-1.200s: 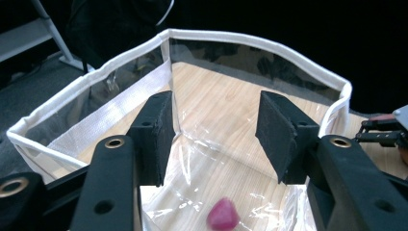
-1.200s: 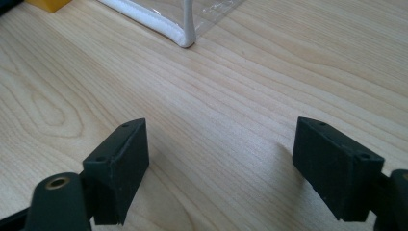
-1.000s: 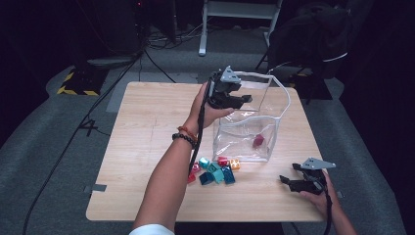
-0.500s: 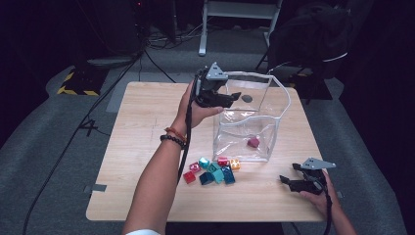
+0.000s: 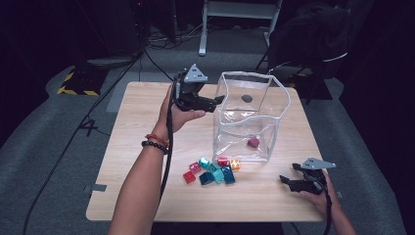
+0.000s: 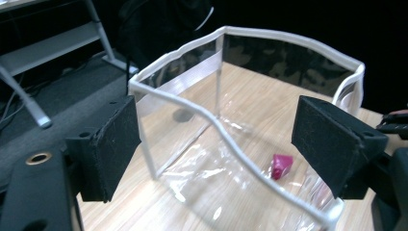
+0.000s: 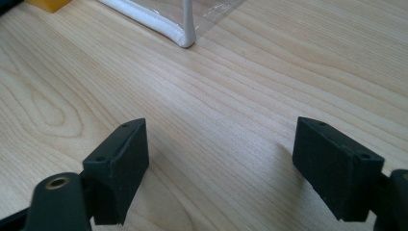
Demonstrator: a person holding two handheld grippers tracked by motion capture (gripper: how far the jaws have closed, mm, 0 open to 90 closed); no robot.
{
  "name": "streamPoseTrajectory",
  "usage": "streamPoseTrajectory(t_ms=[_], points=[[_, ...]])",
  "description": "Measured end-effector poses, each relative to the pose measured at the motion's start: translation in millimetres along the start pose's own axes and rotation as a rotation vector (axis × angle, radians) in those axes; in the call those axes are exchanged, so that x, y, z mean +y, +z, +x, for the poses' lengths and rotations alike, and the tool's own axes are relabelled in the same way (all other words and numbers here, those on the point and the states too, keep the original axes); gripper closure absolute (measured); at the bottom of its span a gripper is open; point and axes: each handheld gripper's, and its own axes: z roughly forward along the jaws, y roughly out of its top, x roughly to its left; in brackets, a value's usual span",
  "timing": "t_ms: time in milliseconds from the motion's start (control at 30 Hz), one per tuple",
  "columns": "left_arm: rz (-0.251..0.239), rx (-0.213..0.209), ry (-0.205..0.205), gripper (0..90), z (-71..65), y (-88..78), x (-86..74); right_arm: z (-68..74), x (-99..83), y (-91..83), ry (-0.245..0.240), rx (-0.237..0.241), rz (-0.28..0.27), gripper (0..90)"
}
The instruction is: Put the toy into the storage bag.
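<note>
Left tongs (image 5: 217, 101) just spread wide, empty, drawn back off clear bag (image 5: 251, 117); maroon block (image 5: 253, 142) dropped inside. Right tongs (image 5: 288, 180) wide, idle on bench (image 5: 142, 122). Next: loose blocks (image 5: 213, 171).

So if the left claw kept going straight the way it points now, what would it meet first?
Probably the white-trimmed rim of the clear plastic bag, which lies between the left claw's open jaws; depth is hard to judge.

My left gripper (image 5: 219, 101) hangs above the table on an outstretched forearm, pointing level to the right; its jaws have just been opening, with nothing pressed between them. My right gripper (image 5: 288, 174) rests low at the near edge, jaws wide apart.
</note>
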Motion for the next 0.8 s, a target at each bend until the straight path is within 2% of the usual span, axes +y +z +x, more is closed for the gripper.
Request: streamPoseTrajectory(t_ms=[167, 300, 467, 500, 667, 767, 800], points=[[0.006, 0.002, 0.004, 16.2, 2.0, -8.5, -10.0, 0.0, 0.0, -0.1, 0.0, 0.0, 0.0, 20.7], [0.031, 0.002, 0.024, 15.9, 0.2, -12.0, -21.8, 0.0, 0.0, -0.1, 0.001, 0.0, 0.0, 20.6], [0.051, 0.002, 0.031, 15.9, -0.9, -17.1, -38.7, 0.0, 0.0, 0.0, 0.0, 0.0, 0.0, 20.6], [0.056, -0.009, 0.031, 15.8, -0.2, -19.3, -45.9, 0.0, 0.0, 0.0, 0.0, 0.0, 0.0, 20.6], [0.091, 0.004, 0.033, 15.9, -1.6, -21.9, -60.2, 0.1, 0.0, -0.1, 0.001, 0.0, 0.0, 20.6], [0.117, 0.005, 0.052, 16.0, -5.6, -24.7, -76.2, 0.0, 0.0, 0.0, 0.0, -0.001, 0.0, 20.6], [0.117, 0.005, 0.052, 16.0, -5.6, -24.7, -76.2, 0.0, 0.0, 0.0, 0.0, -0.001, 0.0, 20.6]])
